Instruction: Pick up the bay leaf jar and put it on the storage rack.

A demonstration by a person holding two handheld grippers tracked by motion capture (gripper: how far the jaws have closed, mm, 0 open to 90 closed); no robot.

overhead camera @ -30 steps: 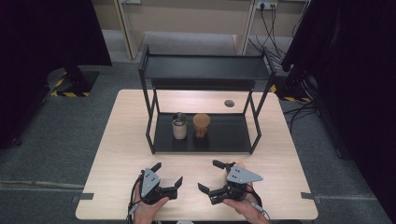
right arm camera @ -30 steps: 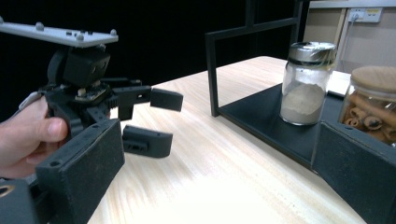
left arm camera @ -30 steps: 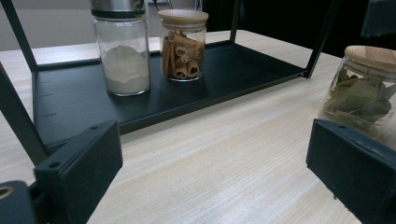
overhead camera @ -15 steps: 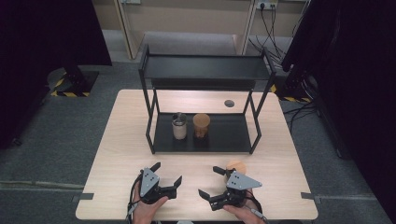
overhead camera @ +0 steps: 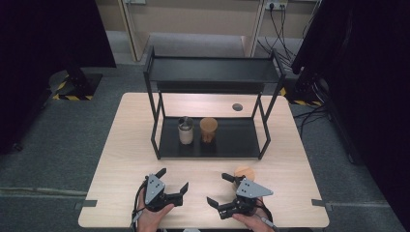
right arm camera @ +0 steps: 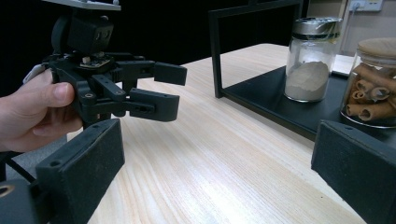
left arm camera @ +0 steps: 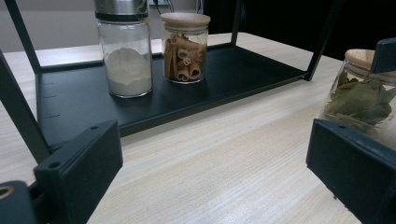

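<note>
A bay-leaf jar [overhead camera: 243, 173] with a wooden lid stands on the bare table [overhead camera: 121, 159] in the lower right of the high view, in front of the black rack [overhead camera: 212, 145] and touching or just behind the right gripper [overhead camera: 223, 190], whose jaws stand wide and empty. In the left gripper view the jar [left arm camera: 362, 95] sits at the right edge of the frame. The left gripper [overhead camera: 174, 179], lower centre-left in the high view, is likewise spread wide and holds nothing. On the rack's lower shelf, mid-frame, a powder jar [overhead camera: 185, 129] and a cinnamon jar [overhead camera: 208, 128] stand just beside each other. Judging by the layout, the step is to grasp the bay-leaf jar: the right gripper would best turn toward it, straddle the glass body below the lid, close squarely and keep it upright, leaving room beside the cinnamon jar for shelving
</note>
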